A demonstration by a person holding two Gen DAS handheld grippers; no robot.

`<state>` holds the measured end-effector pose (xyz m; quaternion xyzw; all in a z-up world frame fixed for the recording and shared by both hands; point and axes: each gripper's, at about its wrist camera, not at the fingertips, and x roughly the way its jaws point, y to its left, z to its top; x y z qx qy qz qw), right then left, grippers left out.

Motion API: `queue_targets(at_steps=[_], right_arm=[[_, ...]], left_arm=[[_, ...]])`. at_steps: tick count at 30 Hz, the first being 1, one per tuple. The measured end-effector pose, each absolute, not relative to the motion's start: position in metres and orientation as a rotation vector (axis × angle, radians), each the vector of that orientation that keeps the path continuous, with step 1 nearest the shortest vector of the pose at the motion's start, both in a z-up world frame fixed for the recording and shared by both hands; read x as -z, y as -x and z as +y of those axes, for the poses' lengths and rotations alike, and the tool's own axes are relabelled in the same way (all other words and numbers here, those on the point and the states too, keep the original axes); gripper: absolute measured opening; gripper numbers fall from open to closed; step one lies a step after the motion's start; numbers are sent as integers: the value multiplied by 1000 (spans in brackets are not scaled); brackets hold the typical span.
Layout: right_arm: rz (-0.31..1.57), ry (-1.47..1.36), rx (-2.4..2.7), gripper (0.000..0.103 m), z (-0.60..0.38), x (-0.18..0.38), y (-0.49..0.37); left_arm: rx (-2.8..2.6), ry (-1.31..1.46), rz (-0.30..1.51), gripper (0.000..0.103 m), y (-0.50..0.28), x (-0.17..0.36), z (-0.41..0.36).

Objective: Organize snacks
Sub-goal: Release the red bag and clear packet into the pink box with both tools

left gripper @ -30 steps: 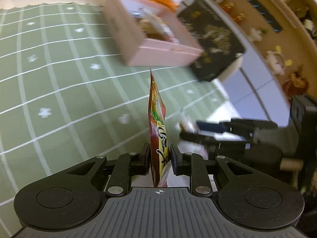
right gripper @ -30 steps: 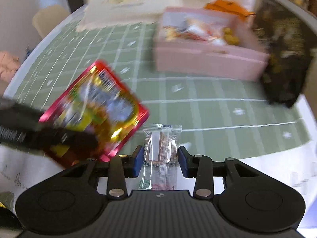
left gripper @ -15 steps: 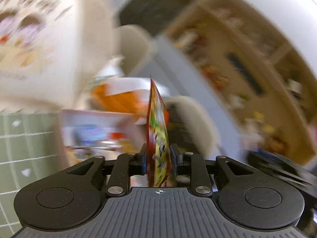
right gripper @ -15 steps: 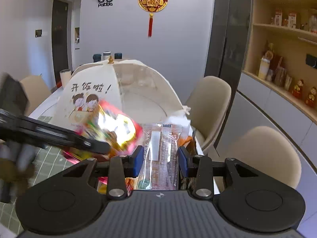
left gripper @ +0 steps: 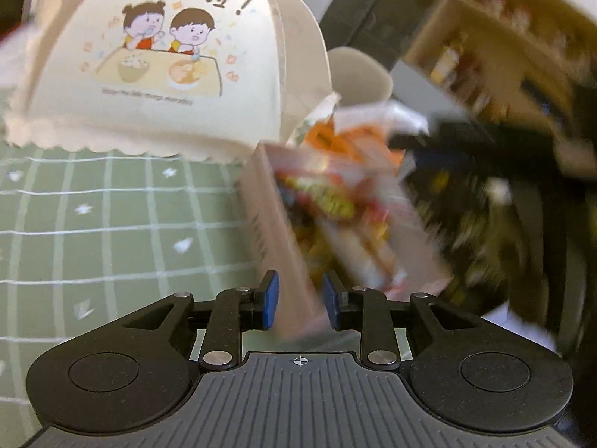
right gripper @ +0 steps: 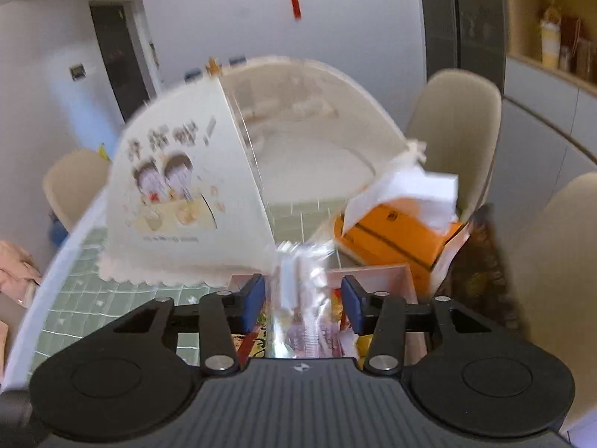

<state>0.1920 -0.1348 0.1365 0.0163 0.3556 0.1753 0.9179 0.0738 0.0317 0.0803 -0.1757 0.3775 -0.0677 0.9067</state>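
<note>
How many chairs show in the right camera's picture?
3: a left chair at the picture's left side, a back chair behind the orange box, and a right chair at the right side. The food cover may hide more.

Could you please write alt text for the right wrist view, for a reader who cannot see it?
The right hand-held gripper has just been opening, its pads standing clear of a clear-wrapped snack between them, above a pink box of snacks. Behind stand a cream food cover, an orange box, a green checked tablecloth and beige chairs.
</note>
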Motion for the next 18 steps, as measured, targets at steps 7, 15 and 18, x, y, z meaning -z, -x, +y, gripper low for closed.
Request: queue_targets(at_steps=[7, 15, 18], right_arm=[[662, 8, -354, 54, -135, -102, -97], [781, 38, -273, 65, -127, -27, -31], [793, 63, -245, 66, -121, -9, -29]], left_arm=[[57, 109, 828, 30, -19, -38, 27], [22, 96, 777, 31, -6, -13, 32], [36, 35, 729, 32, -5, -8, 20]])
